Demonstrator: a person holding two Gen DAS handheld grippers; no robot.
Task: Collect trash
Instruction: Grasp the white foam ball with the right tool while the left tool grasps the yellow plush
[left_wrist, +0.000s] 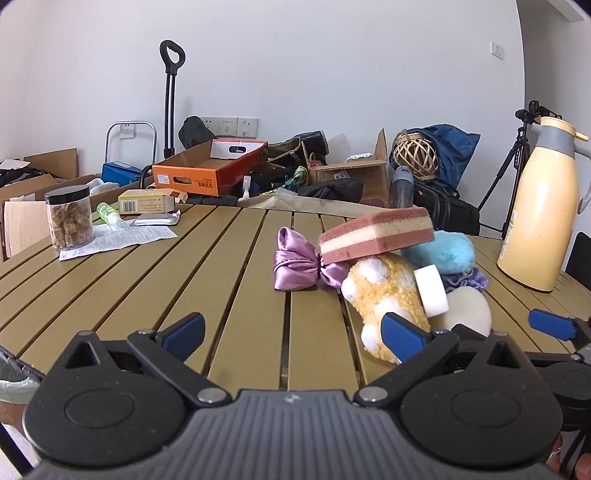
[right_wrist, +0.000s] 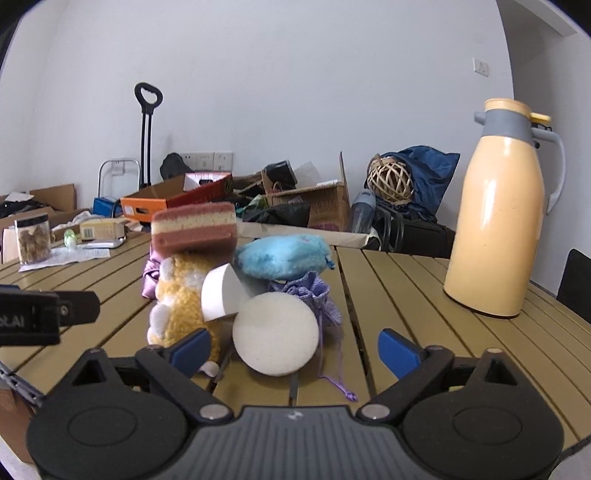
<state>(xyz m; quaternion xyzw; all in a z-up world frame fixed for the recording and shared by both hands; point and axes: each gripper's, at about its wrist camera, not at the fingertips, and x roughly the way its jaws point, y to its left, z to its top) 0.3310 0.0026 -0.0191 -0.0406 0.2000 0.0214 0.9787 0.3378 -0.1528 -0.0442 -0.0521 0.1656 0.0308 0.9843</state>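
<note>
Blue-padded fingers of the left gripper stand spread wide with nothing between them, above bare slats of the worktop; its right pad sits in front of the yellow plush. Right gripper fingers are likewise spread, empty, with the round white sponge just ahead in the gap, not touched.

Pile, centre of worktop: yellow plush leaning on a white wedge; striped pink sponge resting on top of the plush, tilted; blue plush behind; lilac pouch beside the round sponge, its drawstring trailing toward the gripper. Purple satin bow lies just left of the pile, touching it.

Cream flask stands upright at the right, well apart from the pile.

Far left corner: jar with a black lid on a paper sheet, small green bottle, carton, foil pack.

Beyond the worktop: boxes, bags, a tripod, white wall.
</note>
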